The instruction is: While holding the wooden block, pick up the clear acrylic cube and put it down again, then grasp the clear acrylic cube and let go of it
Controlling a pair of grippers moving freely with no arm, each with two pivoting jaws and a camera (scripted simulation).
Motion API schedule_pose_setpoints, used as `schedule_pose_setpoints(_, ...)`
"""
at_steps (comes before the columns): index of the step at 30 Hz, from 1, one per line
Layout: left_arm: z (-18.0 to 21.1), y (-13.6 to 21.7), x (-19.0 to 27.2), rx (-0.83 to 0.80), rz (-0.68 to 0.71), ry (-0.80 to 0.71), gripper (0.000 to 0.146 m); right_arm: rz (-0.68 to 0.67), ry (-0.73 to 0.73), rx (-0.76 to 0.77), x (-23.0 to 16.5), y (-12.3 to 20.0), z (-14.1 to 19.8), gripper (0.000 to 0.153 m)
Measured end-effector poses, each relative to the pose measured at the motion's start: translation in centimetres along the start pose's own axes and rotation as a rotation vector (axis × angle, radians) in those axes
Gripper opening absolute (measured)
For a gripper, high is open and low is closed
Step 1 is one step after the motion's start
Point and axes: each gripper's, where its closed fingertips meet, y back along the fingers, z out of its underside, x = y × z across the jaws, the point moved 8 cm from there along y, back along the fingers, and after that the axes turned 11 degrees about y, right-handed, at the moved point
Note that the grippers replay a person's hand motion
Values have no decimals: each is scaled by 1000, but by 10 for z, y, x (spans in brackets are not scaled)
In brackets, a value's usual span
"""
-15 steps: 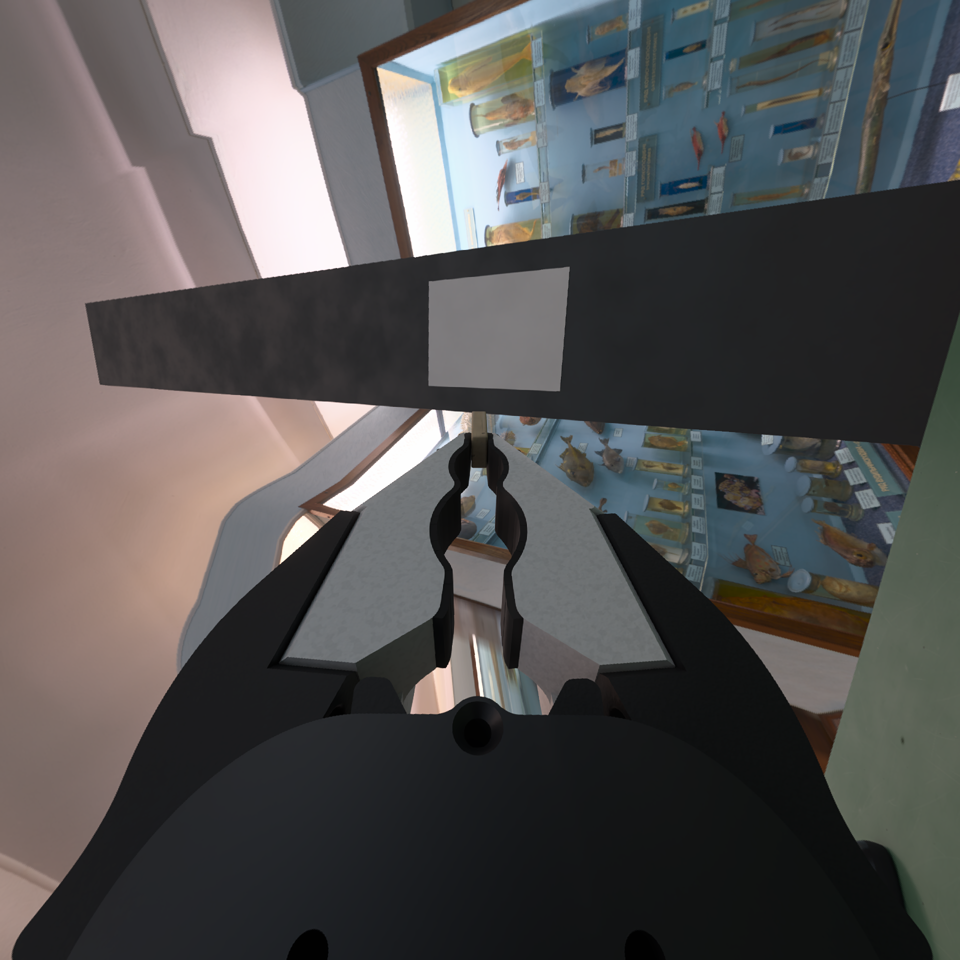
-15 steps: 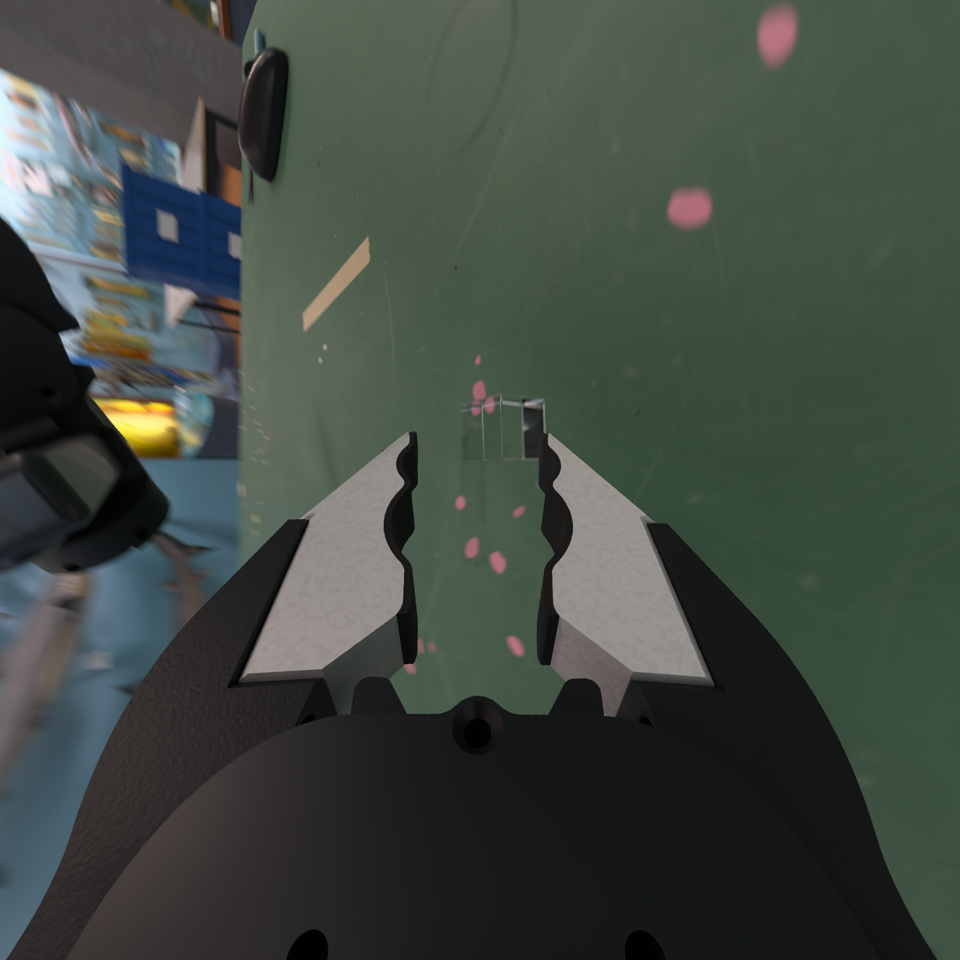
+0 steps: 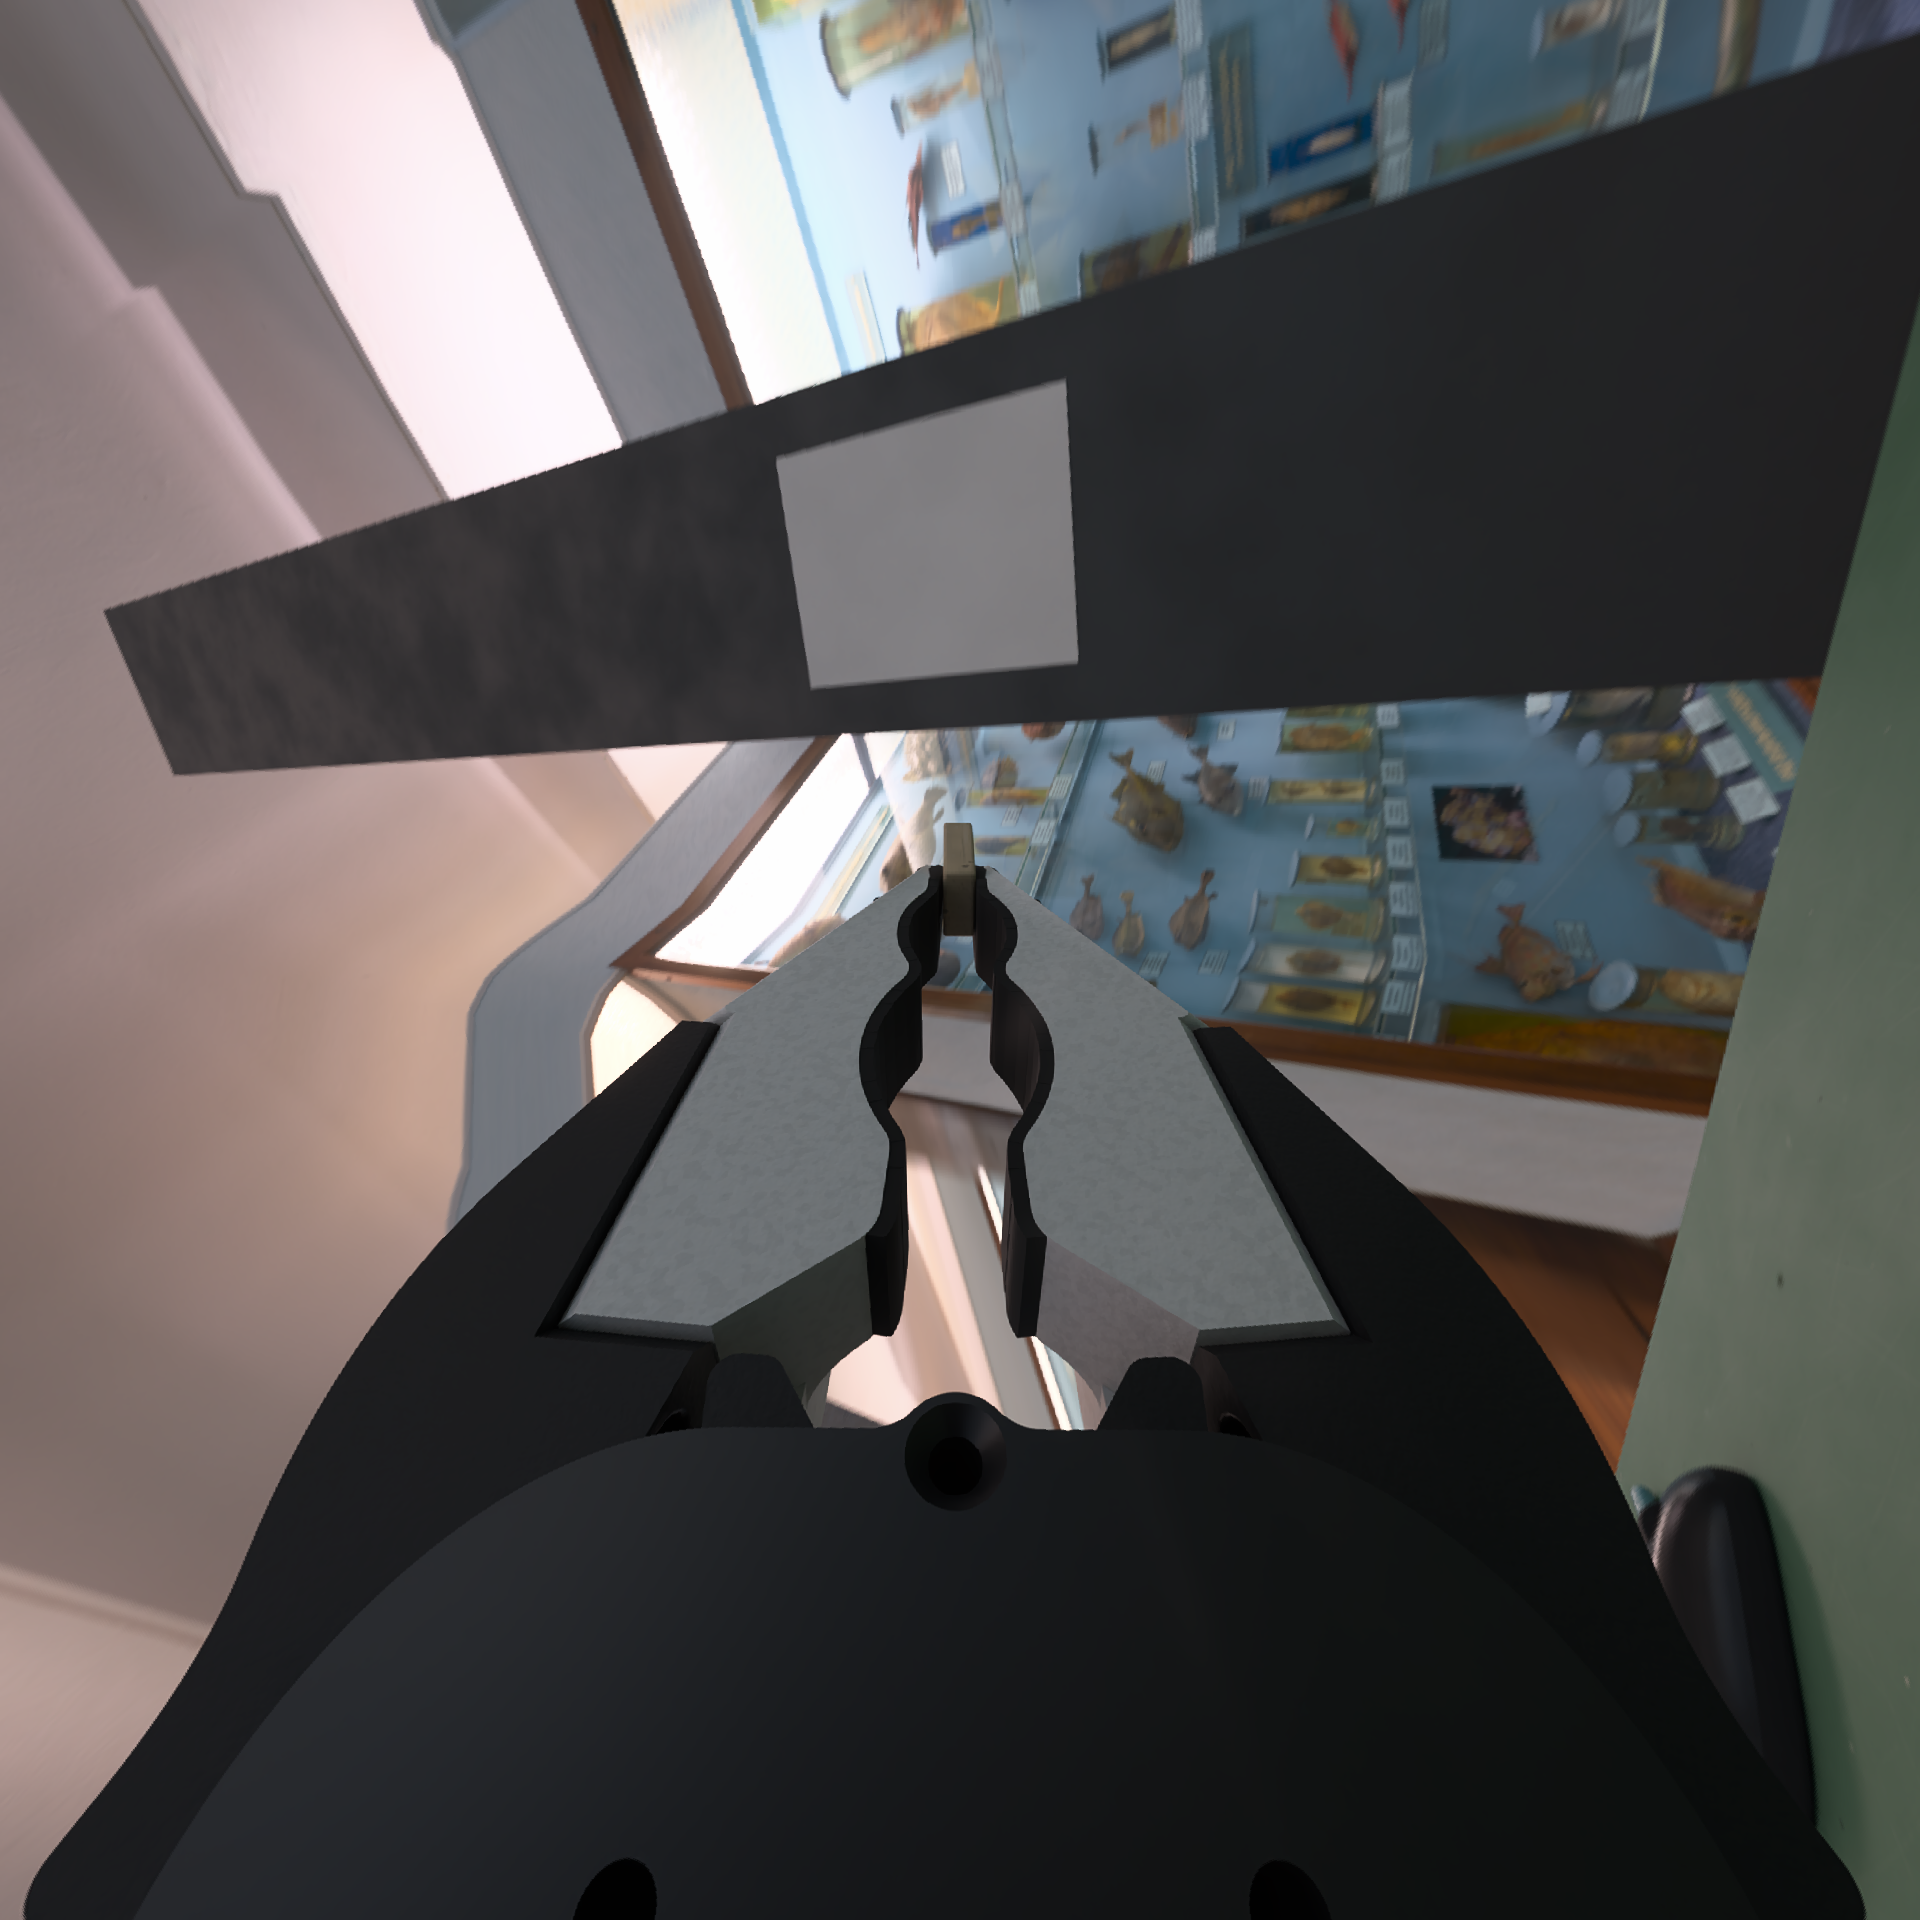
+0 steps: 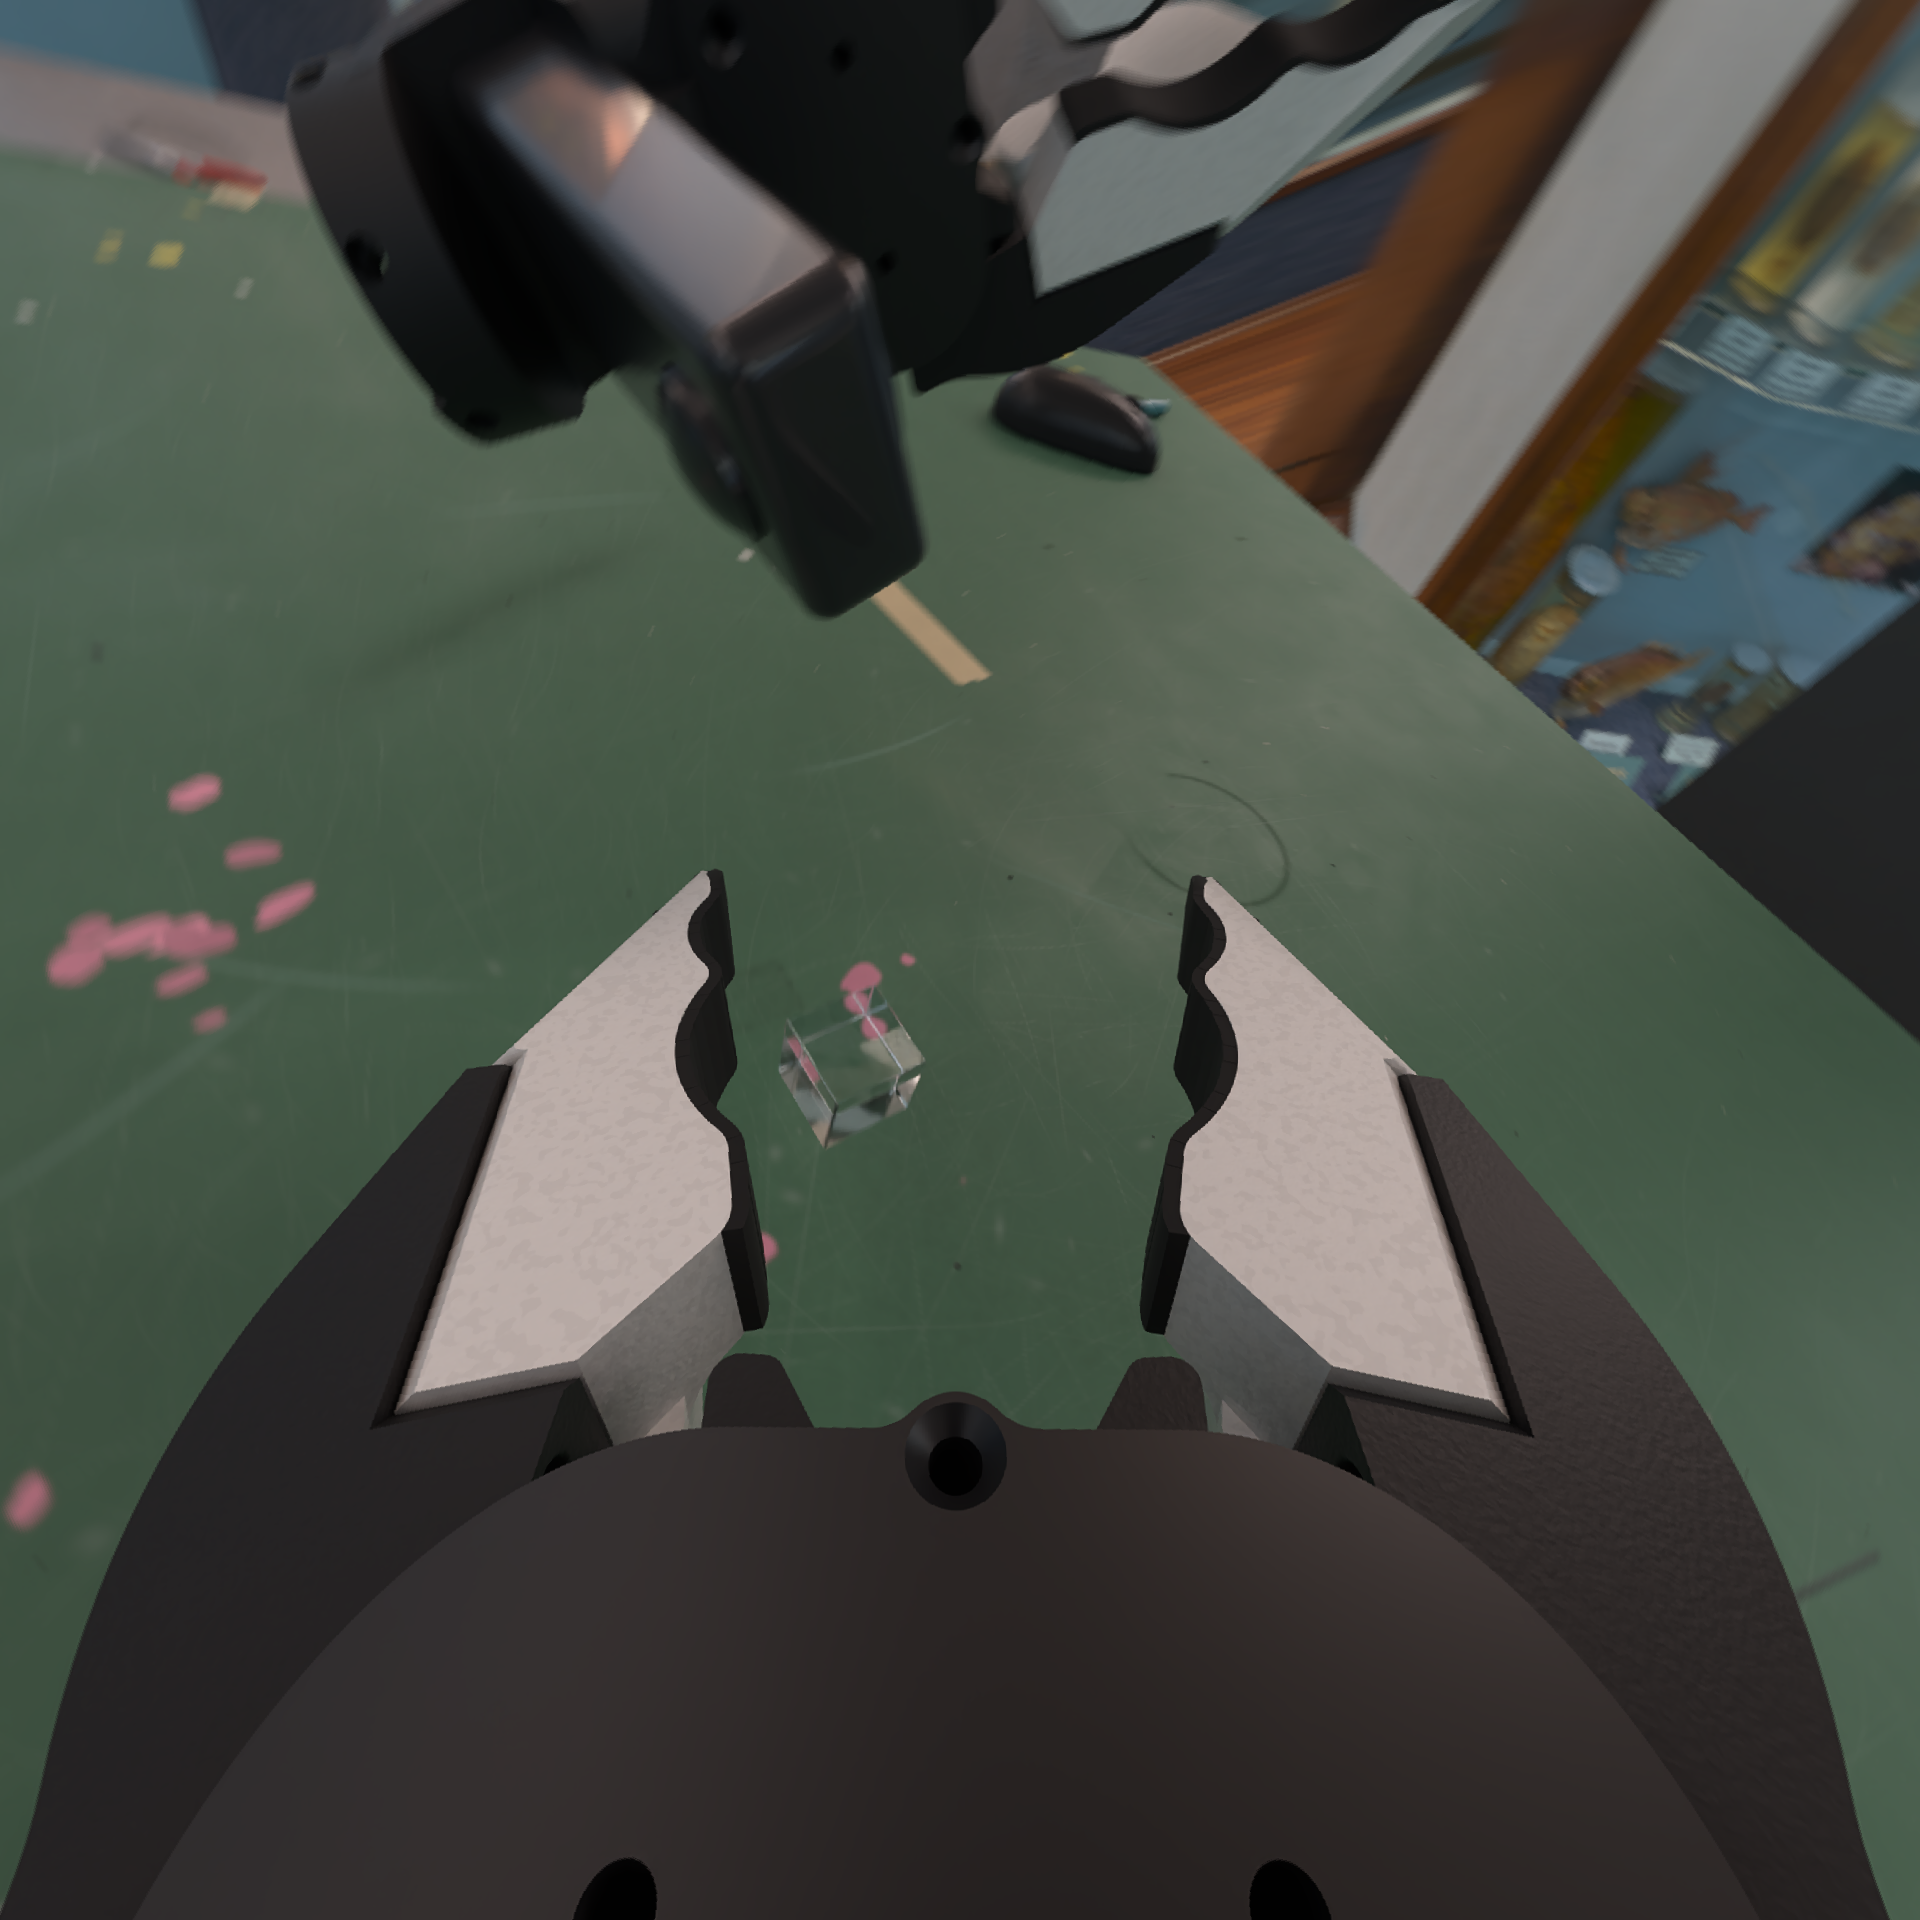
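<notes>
My left gripper (image 3: pixel 958 896) is shut on a small tan wooden block (image 3: pixel 957 868) pinched at its fingertips and held in the air beside the table. Its black body (image 4: pixel 623 239) hangs over the far part of the table in the right wrist view; the block is hidden there. The clear acrylic cube (image 4: pixel 852 1065) lies on the green table (image 4: pixel 468 675). My right gripper (image 4: pixel 956 894) is open wide above it. The cube shows between the two fingers, nearer the left finger (image 4: pixel 623 1091), and touches neither.
A flat tan strip (image 4: pixel 935 636) lies on the table beyond the cube. A black mouse-shaped object (image 4: pixel 1075 421) sits near the table's far right edge and also shows in the left wrist view (image 3: pixel 1704 1558). Pink spots (image 4: pixel 145 940) mark the table at left. A dark panel (image 3: pixel 1351 468) hangs ahead of the left gripper.
My right gripper has swung round to a new angle over the table and opened wider, and the cube now shows between its fingers. My left gripper has tilted slightly, still shut on the block.
</notes>
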Motion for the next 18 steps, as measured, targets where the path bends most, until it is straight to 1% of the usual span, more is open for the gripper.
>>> schedule_pose_setpoints(1,0,1,0,-22,-10,-9,4,-36,46,-4,0,-2,4,86)
schedule_pose_setpoints(3,0,3,-1,-53,-46,-29,4,-148,128,-10,0,-8,9,86)
schedule_pose_setpoints(5,-2,7,-4,-84,-79,-48,4,-275,159,-64,0,-15,13,86)
schedule_pose_setpoints(7,-8,15,-7,-74,-112,-63,4,-355,146,-120,3,-23,16,86)
schedule_pose_setpoints(10,-22,33,-5,-26,-122,-93,4,-464,59,-82,7,-27,18,86)
schedule_pose_setpoints(12,-30,47,-1,16,-127,-123,4,-496,-52,-6,9,-22,16,85)
schedule_pose_setpoints(15,-35,64,5,47,-139,-144,5,-451,-192,28,15,-9,15,80)
schedule_pose_setpoints(18,-35,73,8,69,-161,-183,5,-410,-242,98,24,-2,12,75)
